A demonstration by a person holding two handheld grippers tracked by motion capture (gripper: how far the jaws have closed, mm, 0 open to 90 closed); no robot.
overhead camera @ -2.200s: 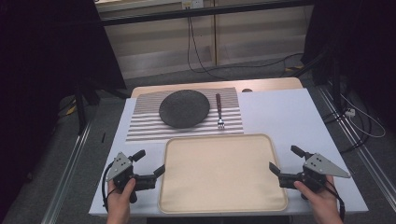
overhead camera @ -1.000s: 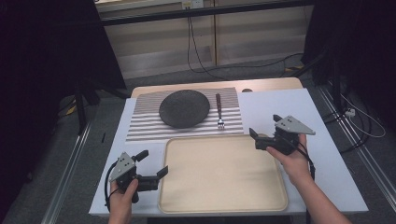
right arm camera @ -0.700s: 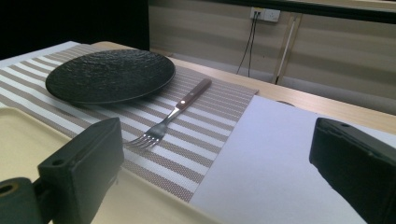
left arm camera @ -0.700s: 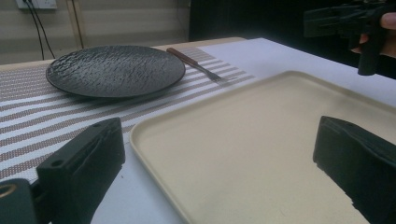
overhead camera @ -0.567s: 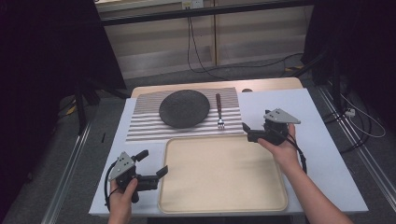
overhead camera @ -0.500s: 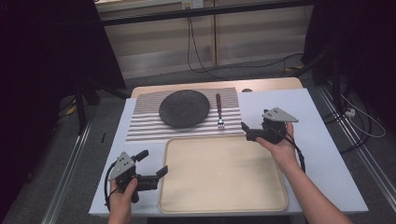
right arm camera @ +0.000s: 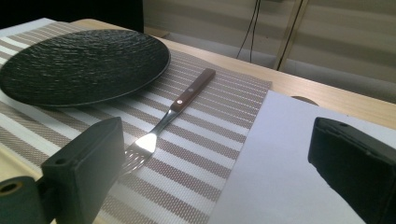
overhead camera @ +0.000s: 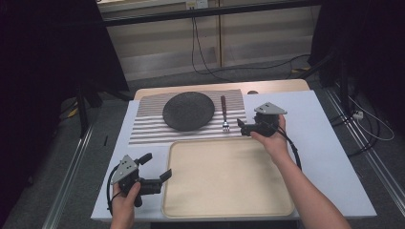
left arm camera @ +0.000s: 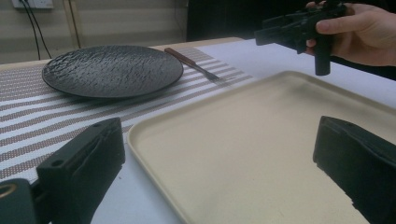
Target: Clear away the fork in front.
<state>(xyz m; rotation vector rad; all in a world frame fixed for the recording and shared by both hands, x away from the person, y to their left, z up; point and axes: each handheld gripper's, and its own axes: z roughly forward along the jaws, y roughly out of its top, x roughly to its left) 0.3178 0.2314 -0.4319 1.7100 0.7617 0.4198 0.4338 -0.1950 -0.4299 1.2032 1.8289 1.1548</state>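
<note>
The right hand-held gripper [overhead camera: 244, 128] has moved up beside the fork [overhead camera: 223, 114], jaws wide apart, gripping nothing.

The fork [right arm camera: 173, 109] has a wooden handle and shiny metal tines. The plate [overhead camera: 188, 110] at its nine o'clock looks matt, dark and rough. The striped mat [right arm camera: 219, 135] is woven cloth.

High view looks down from above; both gripper views skim low, sharing the plate [overhead camera: 188, 110], seemingly close.
</note>
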